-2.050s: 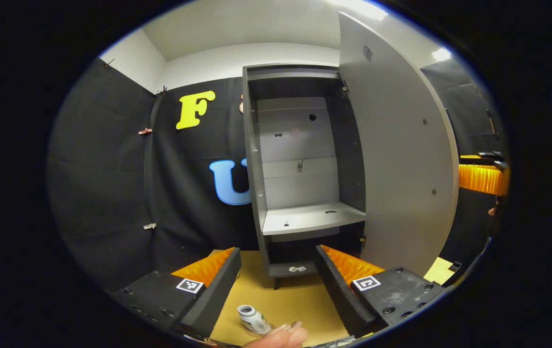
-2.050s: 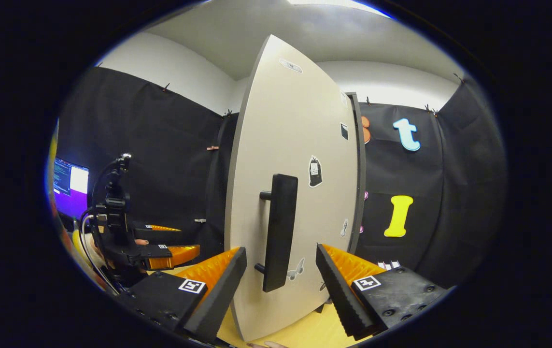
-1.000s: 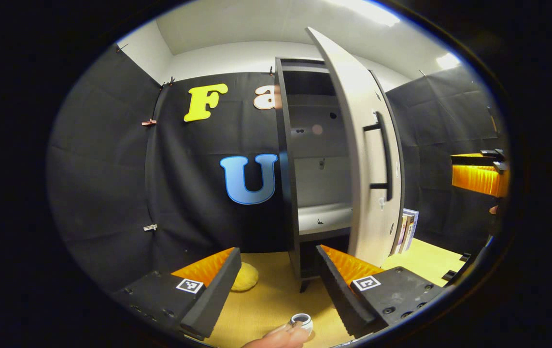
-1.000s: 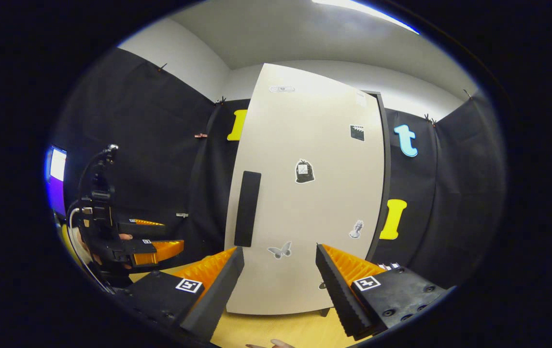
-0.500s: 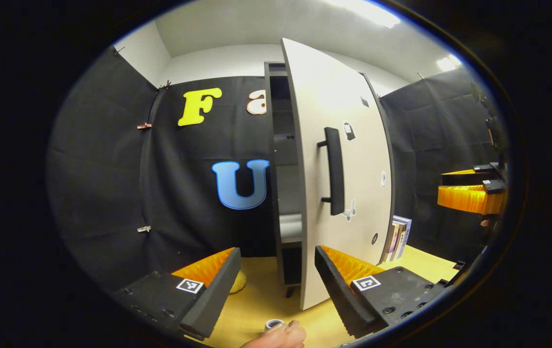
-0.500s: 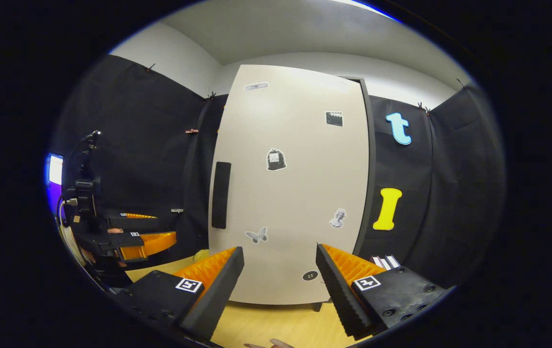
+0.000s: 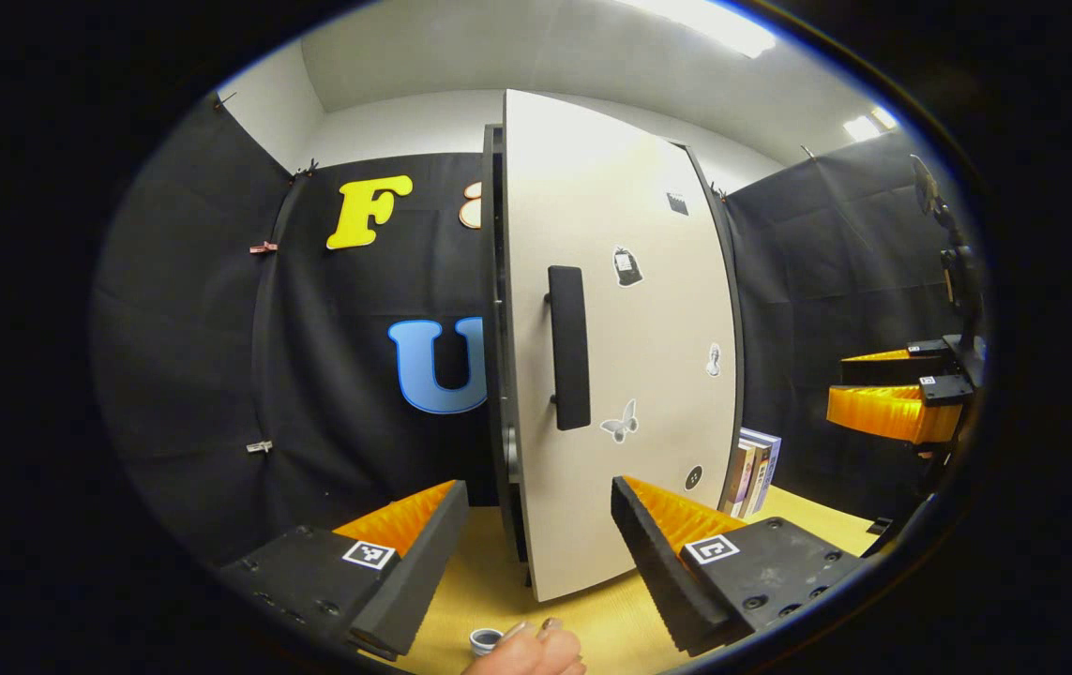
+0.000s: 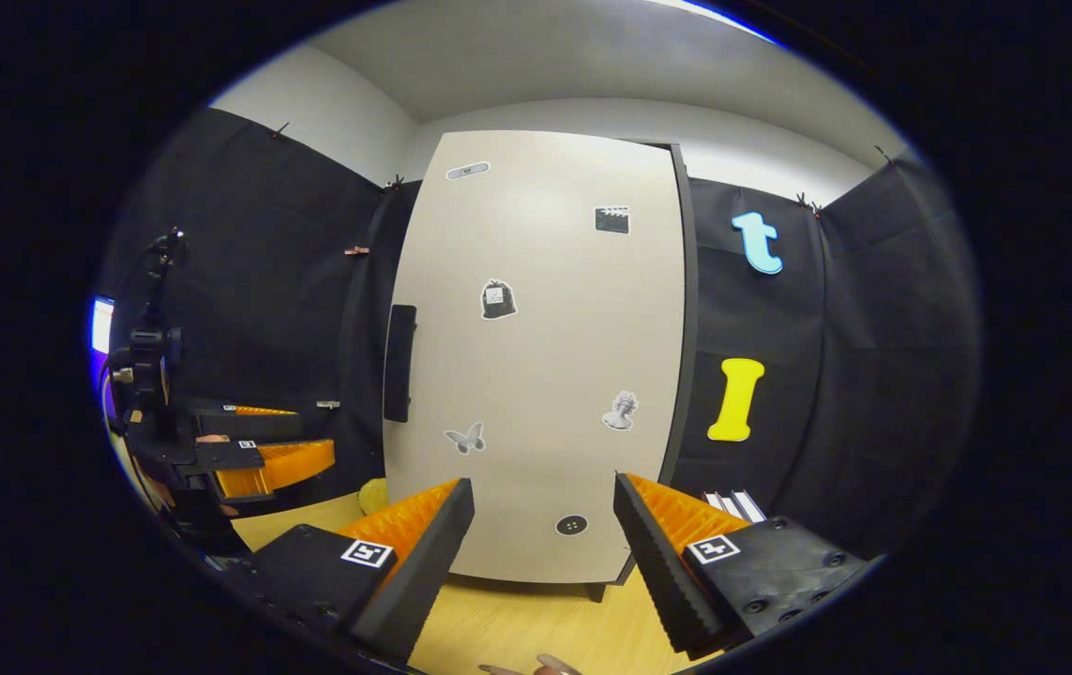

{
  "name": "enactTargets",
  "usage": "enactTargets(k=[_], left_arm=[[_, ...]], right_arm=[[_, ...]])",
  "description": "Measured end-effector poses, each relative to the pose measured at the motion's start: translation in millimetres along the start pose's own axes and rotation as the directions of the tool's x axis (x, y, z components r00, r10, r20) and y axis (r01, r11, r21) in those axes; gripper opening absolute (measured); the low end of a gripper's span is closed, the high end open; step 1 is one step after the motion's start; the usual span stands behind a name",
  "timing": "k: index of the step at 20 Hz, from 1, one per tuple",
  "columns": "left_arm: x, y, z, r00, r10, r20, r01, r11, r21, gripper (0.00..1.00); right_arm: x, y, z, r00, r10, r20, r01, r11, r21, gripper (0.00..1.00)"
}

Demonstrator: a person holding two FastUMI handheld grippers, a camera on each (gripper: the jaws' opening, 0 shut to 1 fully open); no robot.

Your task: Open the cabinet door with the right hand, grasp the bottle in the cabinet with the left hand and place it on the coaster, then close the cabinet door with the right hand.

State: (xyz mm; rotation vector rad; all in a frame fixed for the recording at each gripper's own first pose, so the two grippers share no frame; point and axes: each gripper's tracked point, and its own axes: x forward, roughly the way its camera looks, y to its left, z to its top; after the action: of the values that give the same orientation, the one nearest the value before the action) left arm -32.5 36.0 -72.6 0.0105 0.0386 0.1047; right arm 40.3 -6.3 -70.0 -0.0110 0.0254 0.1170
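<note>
Cabinet door [image 8: 536,356] looks nearly shut: in the right gripper view its pale face stands square to the camera, and in the left gripper view only a thin dark slit shows along its handle-side edge, beside the cabinet [image 7: 495,309] frame. I judge the closing step to be at its very end, with perhaps a last nudge needed to seat the door.

Neither tool touches the door. The right gripper [image 8: 543,553] hangs in front of it with fingers spread and nothing between them; the black handle [image 8: 399,363] sits off to its left, untouched. The left gripper [image 7: 540,553] is likewise spread wide and empty.

The bottle [image 7: 484,641] (only its pale round cap shows, at the bottom edge of the left gripper view) stands on the yellow table [image 7: 489,581] just beside a hand [image 7: 526,654]. The coaster under it cannot be made out, so I cannot confirm the placement, though the empty left gripper suggests that step is done.
</note>
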Motion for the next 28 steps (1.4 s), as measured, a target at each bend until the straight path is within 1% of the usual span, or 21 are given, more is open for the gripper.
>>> enactTargets(k=[3,5,9,12,14,17,19,28], left_arm=[[2,-4,2,1.0,0.002,0.002,-0.002,1.0,-0.006,0.96],[3,-5,5,1.0,0.01,0.006,-0.01,1.0,-0.011,0.96],[6,-17,18,0.999,-0.005,0.038,0.006,1.0,-0.026,0.96],[7,-20,19,0.999,-0.017,0.038,0.018,1.0,-0.01,0.96],[9,-21,17,0.999,-0.026,0.031,0.026,1.0,-0.016,0.96],[11,-22,16,0.999,-0.037,0.026,0.037,0.999,-0.031,0.96],[10,-21,16,0.999,-0.036,0.025,0.037,0.999,-0.024,0.96],[9,-22,13,0.999,-0.045,0.013,0.045,0.999,-0.022,0.96]], right_arm=[[3,-1,4,1.0,0.008,0.022,-0.009,0.999,0.034,0.98],[3,-5,6,0.999,-0.003,0.042,0.001,0.999,0.05,0.97],[6,-9,3,0.998,-0.022,0.056,0.021,0.999,0.026,0.98],[6,-10,4,0.997,-0.029,0.072,0.027,0.999,0.024,0.97],[4,-13,6,0.995,-0.042,0.085,0.042,0.999,0.0,0.98],[2,-10,9,0.993,-0.036,0.11,0.039,0.999,-0.021,0.97],[0,-7,9,0.993,-0.023,0.112,0.025,1.0,-0.015,0.97],[-3,-3,5,0.996,-0.022,0.089,0.026,0.999,-0.039,0.98]])
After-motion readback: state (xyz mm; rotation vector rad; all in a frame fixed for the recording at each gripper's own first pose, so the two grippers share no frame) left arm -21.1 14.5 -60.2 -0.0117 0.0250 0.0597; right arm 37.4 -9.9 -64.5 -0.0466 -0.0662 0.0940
